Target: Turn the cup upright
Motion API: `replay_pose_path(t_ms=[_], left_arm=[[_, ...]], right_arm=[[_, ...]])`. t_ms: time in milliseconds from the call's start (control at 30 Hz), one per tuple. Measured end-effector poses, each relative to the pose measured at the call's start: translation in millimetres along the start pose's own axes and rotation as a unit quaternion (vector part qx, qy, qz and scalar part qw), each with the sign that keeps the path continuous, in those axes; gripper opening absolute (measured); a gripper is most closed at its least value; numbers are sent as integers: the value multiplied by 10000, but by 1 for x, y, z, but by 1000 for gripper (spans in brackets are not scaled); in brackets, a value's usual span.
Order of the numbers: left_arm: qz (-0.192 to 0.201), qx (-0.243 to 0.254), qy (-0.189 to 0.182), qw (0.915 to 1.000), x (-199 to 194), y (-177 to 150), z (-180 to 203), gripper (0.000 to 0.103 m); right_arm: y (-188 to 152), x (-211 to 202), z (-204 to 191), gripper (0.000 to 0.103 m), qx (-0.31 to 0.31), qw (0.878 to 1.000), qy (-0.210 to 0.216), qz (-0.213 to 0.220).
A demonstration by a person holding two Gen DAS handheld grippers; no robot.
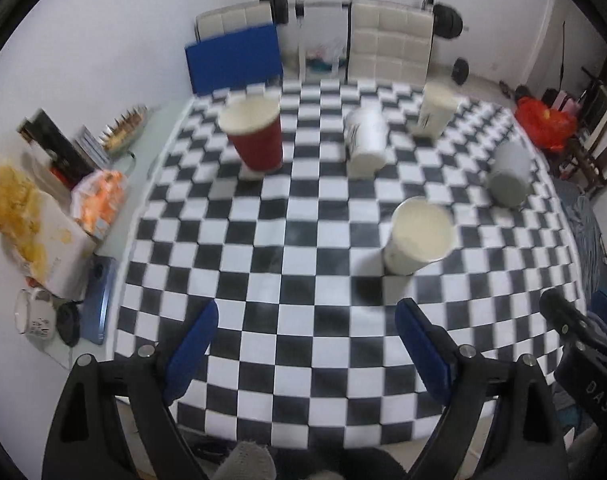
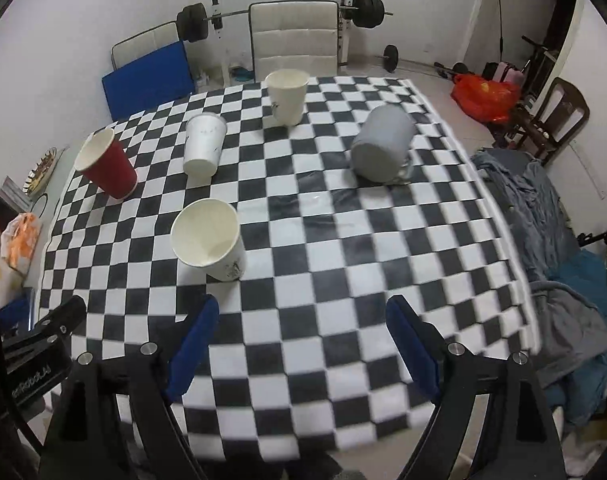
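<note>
Both tools sit low at the near edge of the table, and I see each with its blue pads spread wide and nothing between them: the left tool and the right tool. On the checkered cloth, five cups are spread out. From my right wrist view the grey cup is upside down at about 1 o'clock, its base facing me. One white cup at 11 o'clock also stands inverted. Three others stand mouth up: the red cup at 10 o'clock, a cream cup at 12 o'clock, and the nearest cream cup just ahead at 11 o'clock.
</note>
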State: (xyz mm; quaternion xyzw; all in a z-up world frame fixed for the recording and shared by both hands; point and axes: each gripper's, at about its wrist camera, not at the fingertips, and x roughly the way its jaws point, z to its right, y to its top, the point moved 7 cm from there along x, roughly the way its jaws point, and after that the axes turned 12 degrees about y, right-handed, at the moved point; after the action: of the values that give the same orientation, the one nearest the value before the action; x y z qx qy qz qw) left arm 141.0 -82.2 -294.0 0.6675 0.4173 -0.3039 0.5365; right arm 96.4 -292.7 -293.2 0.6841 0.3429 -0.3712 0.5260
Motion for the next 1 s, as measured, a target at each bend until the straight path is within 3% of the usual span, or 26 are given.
replay_pose_path(t_ms=[233, 500, 767, 1000], left_arm=[[597, -315, 6, 9977, -104, 6, -16, 90], [897, -398, -94, 9951, -178, -8, -26, 90], [1180, -482, -178, 9917, -218, -10, -32, 90], [1371, -622, -134, 9885, -233, -9, -41, 90]], right_arm=[[8, -101, 1, 87, -337, 9992, -86, 200], [9, -199, -9, 87, -505, 9963, 33, 699], [7, -259, -16, 87, -610, 9927, 94, 1039], [8, -288, -15, 87, -624, 9906, 90, 1217]])
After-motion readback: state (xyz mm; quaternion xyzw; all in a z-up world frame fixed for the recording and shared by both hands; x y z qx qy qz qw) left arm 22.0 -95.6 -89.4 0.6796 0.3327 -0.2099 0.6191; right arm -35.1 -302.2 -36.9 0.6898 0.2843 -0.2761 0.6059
